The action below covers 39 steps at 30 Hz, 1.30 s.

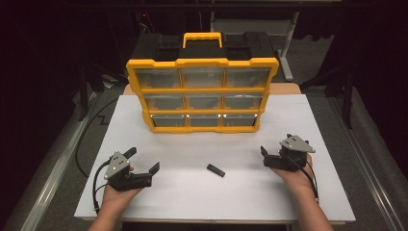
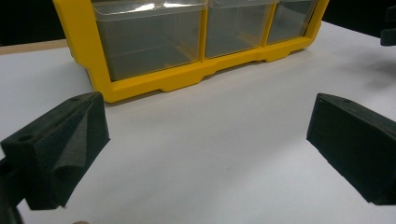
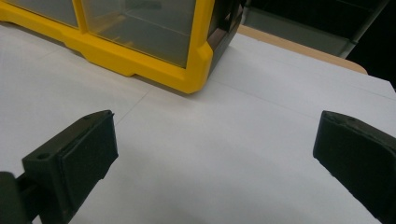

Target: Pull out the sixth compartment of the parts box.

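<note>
Both pairs of jaws spread wide, holding nothing — left gripper (image 1: pixel 143 160) and right gripper (image 1: pixel 272 153) rest on the white table (image 1: pixel 288 120), small black piece (image 1: pixel 215 170) between them, yellow drawer cabinet (image 1: pixel 202 89) behind, dark room around.

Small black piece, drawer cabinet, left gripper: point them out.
small black piece (image 1: pixel 216 170), high view, its middle.
drawer cabinet (image 1: pixel 202 62), high view, top yellow frame rail.
left gripper (image 1: pixel 143 161), high view, between its open fingertips.
</note>
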### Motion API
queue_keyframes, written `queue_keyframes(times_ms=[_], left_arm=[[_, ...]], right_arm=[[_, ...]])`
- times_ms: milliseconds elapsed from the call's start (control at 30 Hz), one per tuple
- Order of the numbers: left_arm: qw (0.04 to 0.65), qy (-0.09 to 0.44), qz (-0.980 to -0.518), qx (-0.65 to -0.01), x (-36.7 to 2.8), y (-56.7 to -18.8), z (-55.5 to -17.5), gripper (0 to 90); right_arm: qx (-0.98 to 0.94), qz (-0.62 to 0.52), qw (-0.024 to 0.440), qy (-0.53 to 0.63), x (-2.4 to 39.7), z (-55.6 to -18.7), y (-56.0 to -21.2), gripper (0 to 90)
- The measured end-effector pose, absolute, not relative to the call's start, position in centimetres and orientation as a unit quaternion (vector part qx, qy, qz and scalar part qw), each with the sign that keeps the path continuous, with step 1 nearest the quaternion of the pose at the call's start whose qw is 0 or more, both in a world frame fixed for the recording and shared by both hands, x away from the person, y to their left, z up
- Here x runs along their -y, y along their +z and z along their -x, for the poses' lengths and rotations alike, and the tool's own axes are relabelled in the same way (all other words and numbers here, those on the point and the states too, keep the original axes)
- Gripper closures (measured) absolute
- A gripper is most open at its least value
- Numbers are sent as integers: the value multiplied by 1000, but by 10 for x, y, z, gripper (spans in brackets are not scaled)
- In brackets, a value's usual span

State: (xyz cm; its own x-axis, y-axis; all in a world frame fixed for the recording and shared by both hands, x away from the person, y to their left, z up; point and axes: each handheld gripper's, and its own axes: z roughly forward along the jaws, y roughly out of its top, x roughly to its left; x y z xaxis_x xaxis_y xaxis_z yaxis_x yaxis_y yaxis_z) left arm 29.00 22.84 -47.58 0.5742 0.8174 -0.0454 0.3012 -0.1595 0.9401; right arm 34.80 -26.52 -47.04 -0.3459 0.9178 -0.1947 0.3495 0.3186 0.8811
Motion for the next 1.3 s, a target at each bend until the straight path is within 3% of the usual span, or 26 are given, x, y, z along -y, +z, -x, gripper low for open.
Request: queue_keyframes(times_ms=[1300], left_arm=[[522,249,-723,-378,-226,-477,-288,2]], right_arm=[[-798,-345,410,275,241,-343,-480,6]])
